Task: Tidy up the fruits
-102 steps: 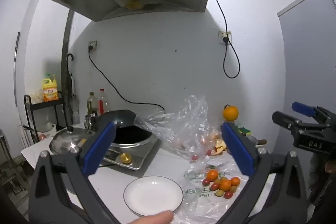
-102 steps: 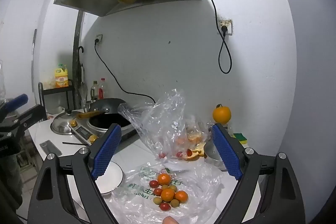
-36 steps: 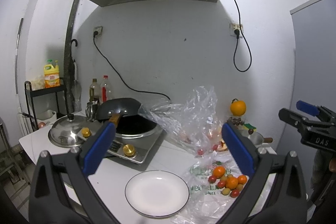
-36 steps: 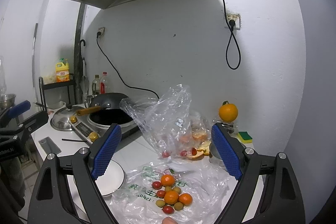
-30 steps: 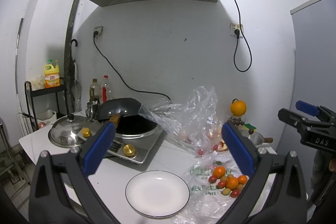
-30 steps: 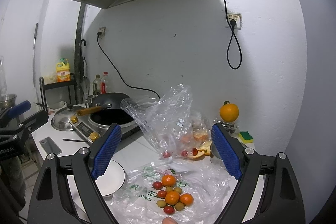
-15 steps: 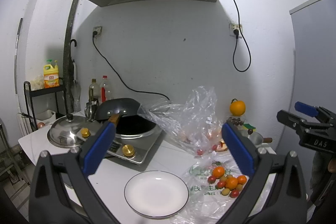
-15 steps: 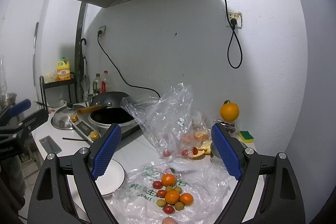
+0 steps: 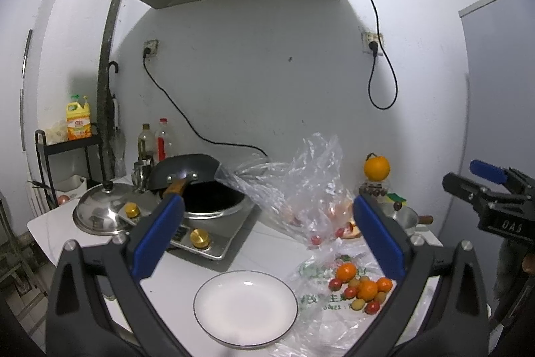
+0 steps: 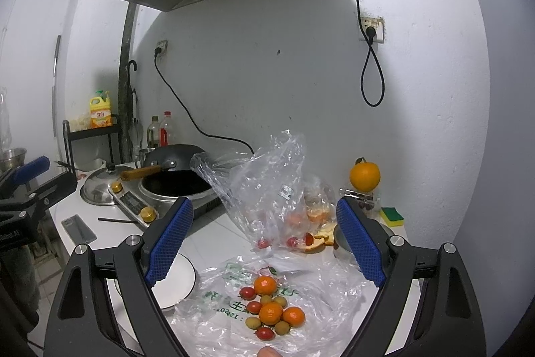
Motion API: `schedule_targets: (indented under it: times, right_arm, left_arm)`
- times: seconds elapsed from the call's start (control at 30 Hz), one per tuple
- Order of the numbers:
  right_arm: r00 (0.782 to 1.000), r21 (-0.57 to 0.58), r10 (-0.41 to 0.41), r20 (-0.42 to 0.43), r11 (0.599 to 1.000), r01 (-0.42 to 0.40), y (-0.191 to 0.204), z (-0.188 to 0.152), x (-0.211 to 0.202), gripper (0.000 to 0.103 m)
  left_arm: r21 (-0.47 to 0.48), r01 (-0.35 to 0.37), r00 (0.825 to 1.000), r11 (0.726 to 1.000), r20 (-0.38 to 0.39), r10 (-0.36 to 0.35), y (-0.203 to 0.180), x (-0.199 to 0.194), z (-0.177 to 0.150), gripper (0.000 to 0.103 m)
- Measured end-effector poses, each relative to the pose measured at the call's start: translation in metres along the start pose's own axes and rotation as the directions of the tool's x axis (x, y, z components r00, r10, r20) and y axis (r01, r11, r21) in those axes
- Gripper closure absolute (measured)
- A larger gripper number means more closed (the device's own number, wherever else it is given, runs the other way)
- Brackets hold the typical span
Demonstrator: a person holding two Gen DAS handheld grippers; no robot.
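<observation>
From the left wrist camera, the left gripper (image 9: 267,235) has its blue-padded jaws spread wide with nothing between them. Below the gap and a little toward the left jaw lies a round white plate (image 9: 245,306) with a thin dark rim, glossy and bare. The fruit pile (image 9: 361,286) sits just under the right jaw's tip, on a flattened clear plastic bag (image 9: 321,300) printed with green lettering: small smooth oranges, red cherry tomatoes and a few pale yellow-green round fruits, all touching. Between the jaws farther back stands a crumpled clear bag (image 9: 301,186), and beyond the left jaw a black wok (image 9: 200,193) on a steel cooker. The right gripper (image 9: 491,186) shows at the far right edge.

From the right wrist camera, the right gripper (image 10: 264,240) is likewise wide apart and empty. The fruit pile (image 10: 271,310) lies below the gap, roughly centred between the jaws. The plate (image 10: 174,286) is partly hidden behind the left jaw. A larger orange (image 10: 365,176) rests above the right jaw.
</observation>
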State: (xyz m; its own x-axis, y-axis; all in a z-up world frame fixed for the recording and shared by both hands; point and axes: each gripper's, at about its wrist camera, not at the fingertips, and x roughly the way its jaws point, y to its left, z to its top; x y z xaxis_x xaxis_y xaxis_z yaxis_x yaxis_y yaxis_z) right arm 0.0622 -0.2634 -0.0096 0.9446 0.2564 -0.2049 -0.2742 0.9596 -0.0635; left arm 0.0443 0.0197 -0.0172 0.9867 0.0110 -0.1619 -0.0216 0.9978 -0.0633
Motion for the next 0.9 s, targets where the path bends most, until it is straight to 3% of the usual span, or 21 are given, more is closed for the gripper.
schedule_targets:
  times: [0.53,0.9]
  right_arm:
    - [0.998,0.046,-0.04,-0.05,0.998,0.042,-0.051,-0.027,0.008,0.013]
    - [0.987,0.045,-0.035,-0.156,0.998,0.042,-0.082,-0.066,0.027,0.014]
  left_arm:
    - [0.036,0.049,0.994,0.998,-0.094,-0.046,-0.043,0.032,-0.028,0.001]
    - [0.058,0.092,0.975,0.994,-0.207,-0.078,-0.081,0.068,-0.068,0.002]
